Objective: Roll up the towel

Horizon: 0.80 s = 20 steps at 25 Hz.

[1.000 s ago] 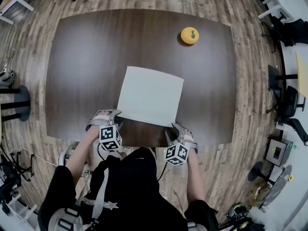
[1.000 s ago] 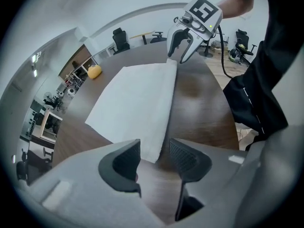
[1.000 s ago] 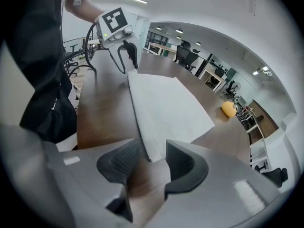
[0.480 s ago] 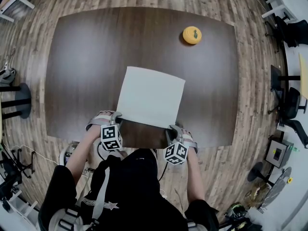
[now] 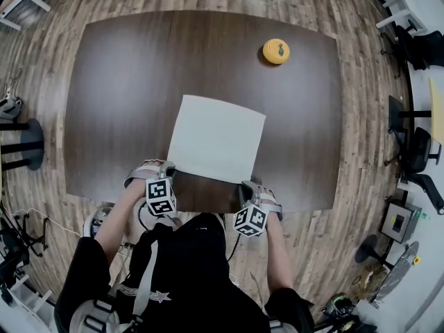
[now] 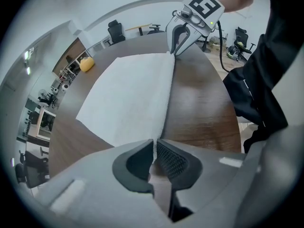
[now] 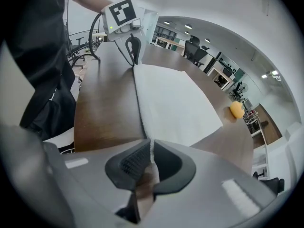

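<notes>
- A white towel (image 5: 216, 139) lies flat and unrolled on the dark brown counter (image 5: 125, 82). It sits just below the centre of the head view, slightly skewed, with its near edge close to the counter's lower rim.
- The left claw (image 5: 168, 170) is at the towel's lower left corner and points steeply down. In the left gripper view its jaws have just been closing and now stand narrow, with the thin towel edge pinched between the pads.
- The right claw (image 5: 244, 187) is at the towel's lower right corner, also pointing steeply down. In the right gripper view its jaws have likewise just been closing and now stand narrow, clamped on the towel's edge.
- In each gripper view the towel's near edge runs in a straight line from that claw's own jaws, at the bottom of the frame, up to the other claw near the top.
- The rest of the towel lies smooth on the counter, with no fold or roll in it.
- A yellow-orange round thing (image 5: 275, 50) rests at the counter's upper right, well apart from the towel.
- A wood-plank floor (image 5: 41, 68) surrounds the counter.
</notes>
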Motion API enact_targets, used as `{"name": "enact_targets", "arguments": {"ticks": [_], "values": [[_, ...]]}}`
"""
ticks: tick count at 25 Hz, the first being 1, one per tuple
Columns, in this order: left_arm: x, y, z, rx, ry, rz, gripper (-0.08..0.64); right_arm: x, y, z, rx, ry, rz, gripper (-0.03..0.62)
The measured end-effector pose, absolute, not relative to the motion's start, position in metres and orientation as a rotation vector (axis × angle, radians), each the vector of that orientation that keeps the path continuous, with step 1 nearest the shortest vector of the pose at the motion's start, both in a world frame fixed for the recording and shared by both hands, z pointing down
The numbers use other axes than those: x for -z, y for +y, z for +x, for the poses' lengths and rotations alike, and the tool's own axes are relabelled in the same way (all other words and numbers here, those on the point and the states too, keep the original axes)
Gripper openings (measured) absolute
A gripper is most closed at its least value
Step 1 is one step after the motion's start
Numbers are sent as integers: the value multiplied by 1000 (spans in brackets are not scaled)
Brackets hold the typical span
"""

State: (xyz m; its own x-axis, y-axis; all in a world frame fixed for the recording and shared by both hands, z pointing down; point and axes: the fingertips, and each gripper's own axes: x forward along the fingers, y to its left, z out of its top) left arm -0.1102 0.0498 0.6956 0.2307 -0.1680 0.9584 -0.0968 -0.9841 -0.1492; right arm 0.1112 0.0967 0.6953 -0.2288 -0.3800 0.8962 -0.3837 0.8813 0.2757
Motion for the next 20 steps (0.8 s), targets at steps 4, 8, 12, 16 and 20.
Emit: {"name": "enact_targets", "arguments": {"ticks": [4,8,12,16,20], "values": [[-689,53,-111,1897,263,-2394,31,-688,102,112,-18,-1846,578,25],[-686,70,-111,1897,225,-2402,31,-685,121,112,-45,-1849,558,25],[-683,97,-119,1925,152,-2399,31,-684,148,105,-95,-1848,529,25],[-682,119,-125,1947,84,-2392,31,-685,176,99,-140,-1847,508,25],[-682,124,-127,1969,44,-2399,31,-687,186,95,-179,-1846,503,25]]}}
